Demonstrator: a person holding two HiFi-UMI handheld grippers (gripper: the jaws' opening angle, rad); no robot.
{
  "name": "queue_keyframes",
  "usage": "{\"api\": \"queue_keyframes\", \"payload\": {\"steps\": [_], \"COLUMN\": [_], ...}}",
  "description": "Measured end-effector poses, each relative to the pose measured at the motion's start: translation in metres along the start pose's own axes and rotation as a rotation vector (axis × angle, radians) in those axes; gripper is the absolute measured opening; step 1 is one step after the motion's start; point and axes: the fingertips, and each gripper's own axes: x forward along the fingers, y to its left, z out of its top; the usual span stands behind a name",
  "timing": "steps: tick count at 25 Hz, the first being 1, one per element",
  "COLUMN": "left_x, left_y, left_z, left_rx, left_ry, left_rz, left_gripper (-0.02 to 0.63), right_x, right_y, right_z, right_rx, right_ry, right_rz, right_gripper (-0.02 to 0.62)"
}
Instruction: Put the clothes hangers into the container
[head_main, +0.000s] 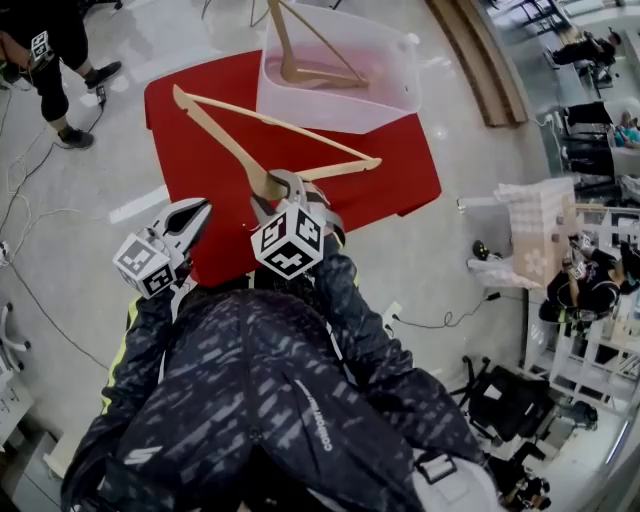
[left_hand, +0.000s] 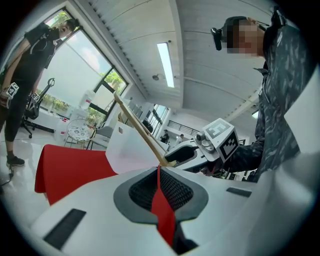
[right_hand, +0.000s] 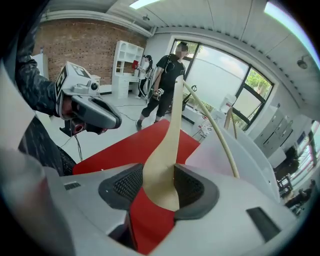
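Observation:
My right gripper (head_main: 278, 188) is shut on the neck of a wooden clothes hanger (head_main: 222, 138) and holds it in the air above the red cloth (head_main: 200, 170). In the right gripper view the hanger's pale neck (right_hand: 170, 145) sits clamped between the dark pads (right_hand: 192, 187), with its arms reaching up toward the container (right_hand: 250, 155). The translucent white container (head_main: 400, 85) stands at the cloth's far edge and holds another wooden hanger (head_main: 320, 72). My left gripper (head_main: 198, 212) hangs beside the right one, shut and empty; in its own view (left_hand: 159, 175) only a red sliver shows between the pads.
A person in black (head_main: 50, 60) stands on the grey floor at the far left, also in the right gripper view (right_hand: 167, 75). Cables (head_main: 440, 322) run over the floor. Shelves, bags and seated people (head_main: 580, 280) crowd the right side.

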Motion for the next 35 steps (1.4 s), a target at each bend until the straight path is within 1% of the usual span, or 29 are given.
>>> {"api": "queue_keyframes", "payload": {"steps": [7, 14, 17, 24, 28, 35], "left_x": [0.005, 0.014, 0.014, 0.010, 0.007, -0.003], "left_y": [-0.003, -0.007, -0.007, -0.003, -0.004, 0.001], "left_z": [0.007, 0.018, 0.025, 0.024, 0.021, 0.018], "left_rx": [0.021, 0.046, 0.034, 0.013, 0.008, -0.007], "left_ry": [-0.009, -0.028, -0.041, -0.052, -0.047, -0.044], "left_rz": [-0.027, -0.056, -0.054, -0.029, -0.013, 0.040], "left_gripper": [0.012, 0.012, 0.012, 0.012, 0.012, 0.012], "right_x": [-0.032, -0.054, -0.061, -0.069, -0.069, -0.045], "right_y": [-0.031, -0.068, -0.089, -0.139, -0.168, -0.210], "right_z": [0.033, 0.056, 0.069, 0.094, 0.101, 0.113], "right_rx": [-0.013, -0.014, -0.012, 0.003, 0.011, -0.005], "right_ry": [-0.071, -0.112, -0.132, -0.188, -0.209, -0.211], "right_rz": [-0.083, -0.161, -0.188, -0.207, -0.215, -0.212], "right_gripper": [0.202, 0.201, 0.202, 0.201, 0.201, 0.202]}}
